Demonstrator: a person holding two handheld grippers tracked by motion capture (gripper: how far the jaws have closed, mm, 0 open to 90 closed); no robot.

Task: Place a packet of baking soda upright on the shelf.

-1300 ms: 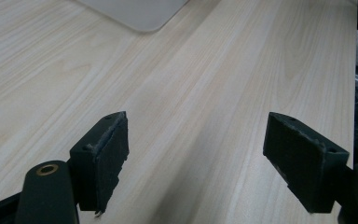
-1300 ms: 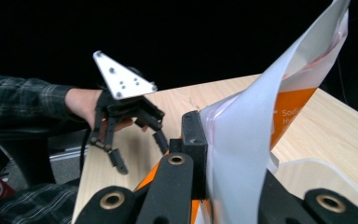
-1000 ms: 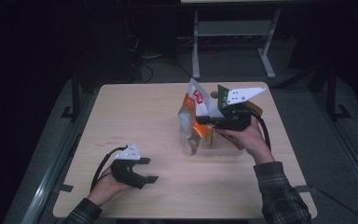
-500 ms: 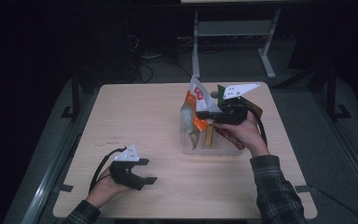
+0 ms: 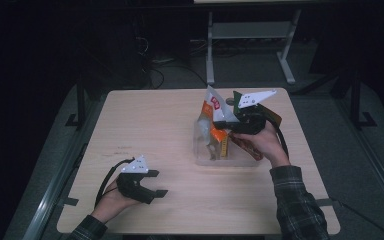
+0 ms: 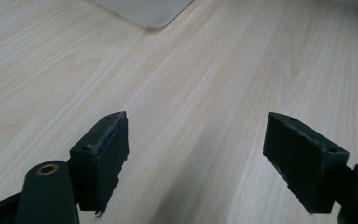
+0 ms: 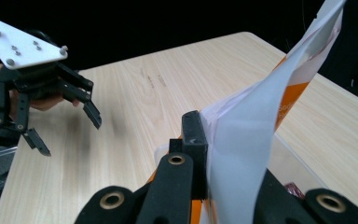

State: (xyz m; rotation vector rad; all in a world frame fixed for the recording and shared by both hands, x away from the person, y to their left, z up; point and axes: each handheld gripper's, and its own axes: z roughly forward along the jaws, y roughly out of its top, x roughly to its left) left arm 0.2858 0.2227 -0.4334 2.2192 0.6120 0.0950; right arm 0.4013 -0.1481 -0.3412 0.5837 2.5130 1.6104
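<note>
Counter (image 5: pixel 155 130): pale wood, bare at the left.
Bin (image 5: pixel 202 150): clear, right of centre on the counter.
Bag (image 5: pixel 211 112): white and orange, held upright over the bin; red label, writing too small to read.
Right gripper (image 5: pixel 230 124): fingers clamped on the bag.
Left gripper (image 5: pixel 152 192): low over the near-left counter, fingers apart, nothing between.

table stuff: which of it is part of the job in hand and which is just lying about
In the job:
- snack packet, clamped in the right tool
- clear bin under it, with other packets inside

Just about:
- left tool, open, idle near the table's front edge
- metal stand on the floor behind
</note>
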